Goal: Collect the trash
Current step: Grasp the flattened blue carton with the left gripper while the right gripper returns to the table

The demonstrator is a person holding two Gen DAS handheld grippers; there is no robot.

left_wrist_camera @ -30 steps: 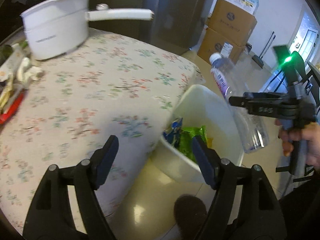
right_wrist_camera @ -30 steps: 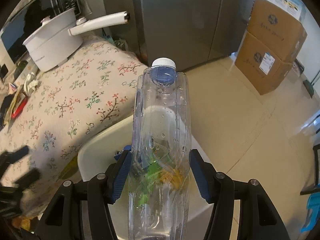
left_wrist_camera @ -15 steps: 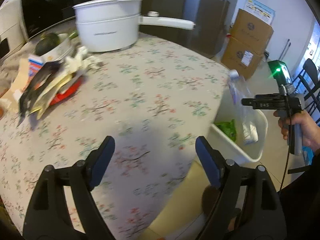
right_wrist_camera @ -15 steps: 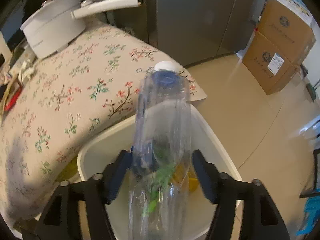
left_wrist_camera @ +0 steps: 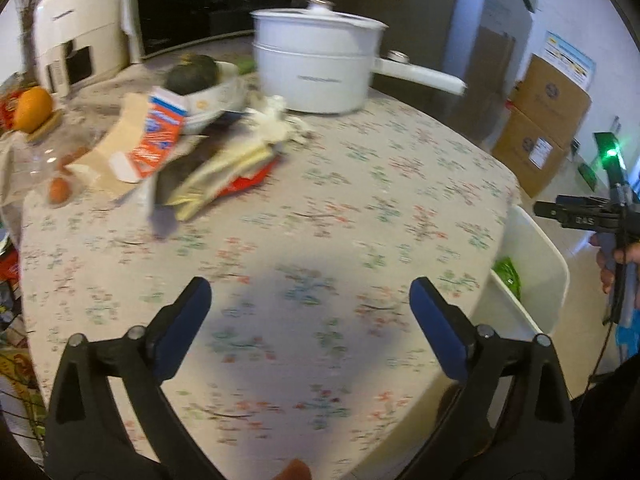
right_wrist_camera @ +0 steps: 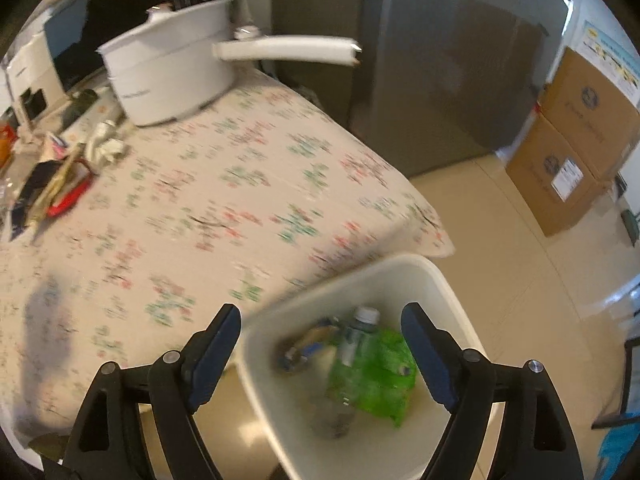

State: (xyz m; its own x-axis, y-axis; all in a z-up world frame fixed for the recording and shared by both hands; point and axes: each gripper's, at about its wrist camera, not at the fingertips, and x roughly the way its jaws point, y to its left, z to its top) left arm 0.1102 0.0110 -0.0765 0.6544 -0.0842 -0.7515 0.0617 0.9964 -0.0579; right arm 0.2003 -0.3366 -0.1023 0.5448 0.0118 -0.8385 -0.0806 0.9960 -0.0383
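The bottle (right_wrist_camera: 347, 364) in the bin (right_wrist_camera: 436, 280), below the gripper, is smeared by blur, its lower end indistinct. Wrappers (left_wrist_camera: 224, 172) ahead on the table are too blurred to tell apart. The picture's edge cuts off the hand (left_wrist_camera: 618, 264) at right.

White bin (right_wrist_camera: 452, 292), floral tablecloth (left_wrist_camera: 360, 200)
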